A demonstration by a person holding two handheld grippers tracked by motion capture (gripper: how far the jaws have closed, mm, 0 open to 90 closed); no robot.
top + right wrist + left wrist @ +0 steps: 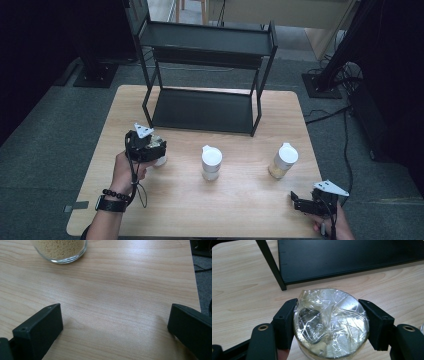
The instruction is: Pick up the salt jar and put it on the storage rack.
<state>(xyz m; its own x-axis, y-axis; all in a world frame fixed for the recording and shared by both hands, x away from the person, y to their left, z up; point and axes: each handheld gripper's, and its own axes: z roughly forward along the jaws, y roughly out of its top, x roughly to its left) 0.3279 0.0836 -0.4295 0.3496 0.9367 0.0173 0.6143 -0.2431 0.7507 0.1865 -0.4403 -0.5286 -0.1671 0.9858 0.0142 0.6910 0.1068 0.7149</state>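
Note:
My left gripper [331, 320] is shut on a glass jar [331, 322] whose top is covered with crinkled clear film; both black pads press its sides. From above, the left gripper [150, 147] and the jar [159, 159] are at the table's left, in front of the black rack [205, 107]. A white-lidded jar [211, 162] stands mid-table. Another white-lidded jar with pale grains [283, 161] stands to the right; its glass base [60, 251] shows in the right gripper view. My right gripper [302, 202] rests open near the front right corner, nothing between its jaws [115, 332].
A black two-shelf metal rack stands at the table's back, its lower shelf [352, 257] just beyond the held jar and its front leg [274, 270] close by. The table's right edge [196, 290] drops to grey carpet with cables.

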